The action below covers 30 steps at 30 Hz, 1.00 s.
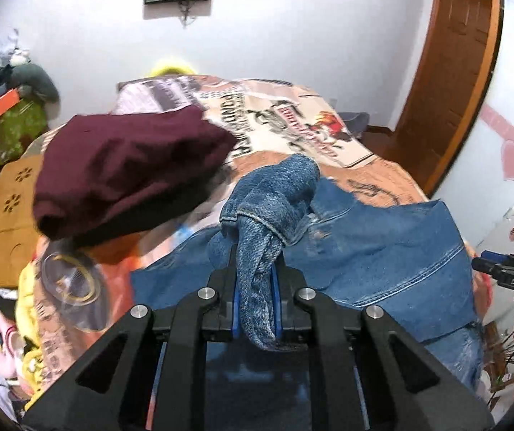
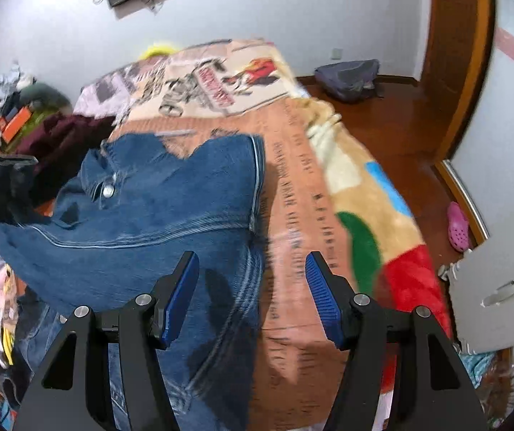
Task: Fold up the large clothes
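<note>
A blue denim jacket point(image 1: 382, 244) lies spread on a bed with a patterned blanket point(image 1: 292, 115). My left gripper point(image 1: 255, 269) is shut on a bunched denim sleeve point(image 1: 274, 194), which is lifted above the jacket. In the right wrist view the jacket point(image 2: 156, 215) lies flat with a metal button near its collar. My right gripper point(image 2: 253, 269) is open and empty, above the jacket's right edge and the blanket point(image 2: 328, 186). The left gripper point(image 2: 5, 183) with denim in it shows at the far left of that view. The right gripper point(image 1: 508, 273) shows at the right edge of the left wrist view.
A folded maroon garment point(image 1: 124, 168) lies on the bed left of the jacket. A clear plastic item point(image 1: 73, 287) and soft toys lie at the left. A wooden door point(image 1: 450, 72) and wood floor point(image 2: 411, 118) with a grey bag point(image 2: 350, 79) are to the right.
</note>
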### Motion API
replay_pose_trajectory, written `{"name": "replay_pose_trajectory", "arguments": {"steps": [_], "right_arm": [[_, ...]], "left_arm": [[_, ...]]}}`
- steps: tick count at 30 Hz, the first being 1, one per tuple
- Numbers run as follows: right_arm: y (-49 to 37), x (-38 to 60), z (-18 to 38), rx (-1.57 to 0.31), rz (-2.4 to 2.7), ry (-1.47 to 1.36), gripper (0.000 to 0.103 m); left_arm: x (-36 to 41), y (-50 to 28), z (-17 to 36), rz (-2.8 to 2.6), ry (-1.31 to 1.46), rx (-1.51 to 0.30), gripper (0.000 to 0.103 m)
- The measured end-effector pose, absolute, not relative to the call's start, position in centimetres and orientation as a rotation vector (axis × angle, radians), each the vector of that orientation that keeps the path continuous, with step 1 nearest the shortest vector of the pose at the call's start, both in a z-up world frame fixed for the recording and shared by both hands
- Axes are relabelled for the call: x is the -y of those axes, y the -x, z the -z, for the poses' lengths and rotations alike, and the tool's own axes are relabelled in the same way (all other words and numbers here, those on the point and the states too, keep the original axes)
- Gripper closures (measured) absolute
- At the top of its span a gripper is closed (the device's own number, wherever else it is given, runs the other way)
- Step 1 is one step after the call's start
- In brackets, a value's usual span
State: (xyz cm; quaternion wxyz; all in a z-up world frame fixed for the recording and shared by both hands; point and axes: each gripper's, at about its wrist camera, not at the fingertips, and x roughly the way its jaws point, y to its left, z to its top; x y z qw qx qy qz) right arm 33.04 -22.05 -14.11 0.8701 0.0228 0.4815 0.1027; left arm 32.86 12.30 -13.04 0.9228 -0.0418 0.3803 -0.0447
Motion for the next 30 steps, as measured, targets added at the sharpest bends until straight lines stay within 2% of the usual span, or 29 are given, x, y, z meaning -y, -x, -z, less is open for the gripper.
{"name": "replay_pose_trajectory", "arguments": {"steps": [4,8,10,12,13,15,17,18,21,30], "right_arm": [[-33.3,20.2,16.0,-1.031,-0.239,-0.026,0.045],[-33.4,20.8,16.0,-1.033,-0.238,-0.066,0.043],[-33.5,21.1,16.2,-1.045,-0.244,-0.094,0.04],[-33.4,21.3,16.3,-1.049,-0.241,-0.107,0.036],[-33.3,21.5,16.4,-1.049,-0.239,-0.111,0.035],[-33.2,21.5,16.5,-1.049,-0.239,-0.121,0.034],[-33.1,21.6,16.5,-1.051,-0.239,-0.131,0.034],[-33.1,21.6,16.5,-1.053,-0.238,-0.135,0.034],[-33.1,21.6,16.4,-1.062,-0.239,-0.138,0.034],[-33.3,21.9,14.4,-1.034,-0.313,-0.141,0.034]], "left_arm": [[-14.4,-31.9,15.7,0.056,0.102,-0.853,0.088],[-16.7,-30.8,18.8,0.044,0.156,-0.935,0.079],[-17.7,-30.1,19.9,0.047,0.196,-0.962,0.071],[-18.5,-29.3,21.1,0.021,0.209,-0.99,0.05],[-18.8,-28.9,21.7,-0.015,0.192,-1.004,0.049],[-19.2,-28.6,22.7,-0.033,0.179,-1.039,0.037],[-19.7,-28.3,24.2,-0.071,0.157,-1.086,0.034],[-19.9,-28.1,24.8,-0.08,0.146,-1.107,0.03],[-21.0,-27.6,25.8,-0.055,0.216,-1.116,0.027],[-24.2,-28.6,26.7,0.052,0.488,-1.134,0.026]]}}
